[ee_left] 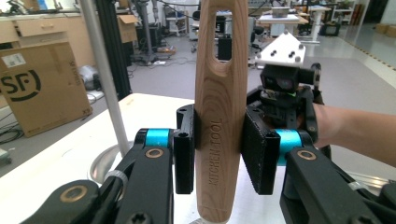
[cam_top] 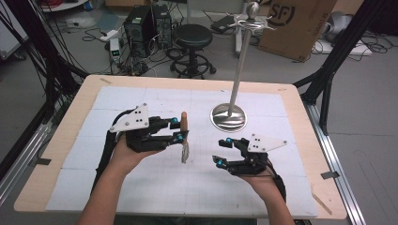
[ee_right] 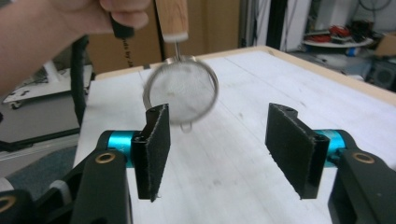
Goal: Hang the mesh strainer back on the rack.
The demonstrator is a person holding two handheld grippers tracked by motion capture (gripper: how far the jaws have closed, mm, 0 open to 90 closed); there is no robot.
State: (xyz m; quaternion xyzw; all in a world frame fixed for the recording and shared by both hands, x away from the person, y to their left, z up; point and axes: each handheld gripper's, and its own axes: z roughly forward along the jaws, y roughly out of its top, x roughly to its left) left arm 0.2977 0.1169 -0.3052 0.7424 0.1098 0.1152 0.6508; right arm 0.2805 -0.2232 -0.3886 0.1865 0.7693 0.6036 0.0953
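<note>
- Your left tool [cam_top: 180,129] is clamped on the strainer's wooden handle [ee_left: 220,107], mesh bowl [ee_right: 181,97] hanging above the bench [cam_top: 65,140].
- Your right tool [cam_top: 222,150], at 3 o'clock of the strainer, has its jaws apart, empty.

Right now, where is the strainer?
In the high view the strainer hangs mesh-down left of centre, its wooden handle clamped in the left gripper, above the table.
</note>
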